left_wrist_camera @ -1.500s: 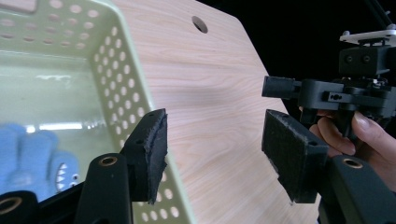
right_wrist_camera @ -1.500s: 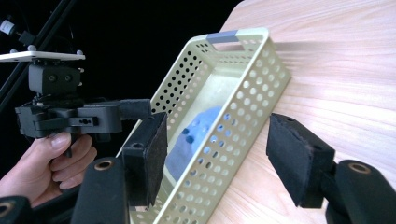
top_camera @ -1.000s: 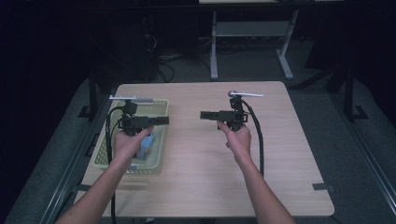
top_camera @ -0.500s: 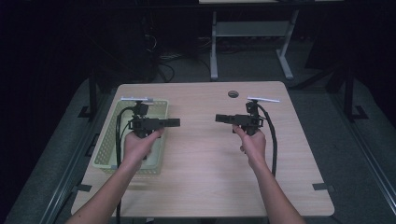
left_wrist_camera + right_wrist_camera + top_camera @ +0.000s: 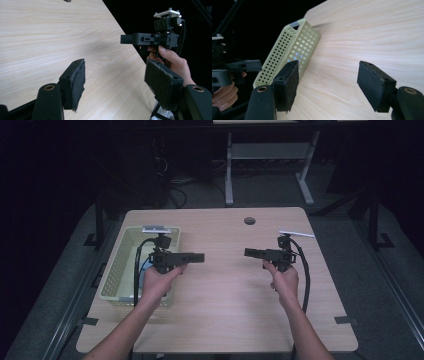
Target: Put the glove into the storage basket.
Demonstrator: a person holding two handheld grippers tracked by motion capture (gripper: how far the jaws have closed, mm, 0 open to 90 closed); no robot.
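My left gripper [image 5: 200, 257] and right gripper [image 5: 248, 252] face each other above the table [image 5: 225, 320]; both jaws spread, empty, left just widening.

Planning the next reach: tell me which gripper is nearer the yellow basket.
Left. The left gripper hovers just past the yellow basket's right rim, its hand above the basket. The right gripper hangs over bare table, well right of it.

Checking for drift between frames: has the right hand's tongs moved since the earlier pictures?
Yes. The right tongs moved rightward and nearer the person, away from the table's round hole, jaws open and empty.
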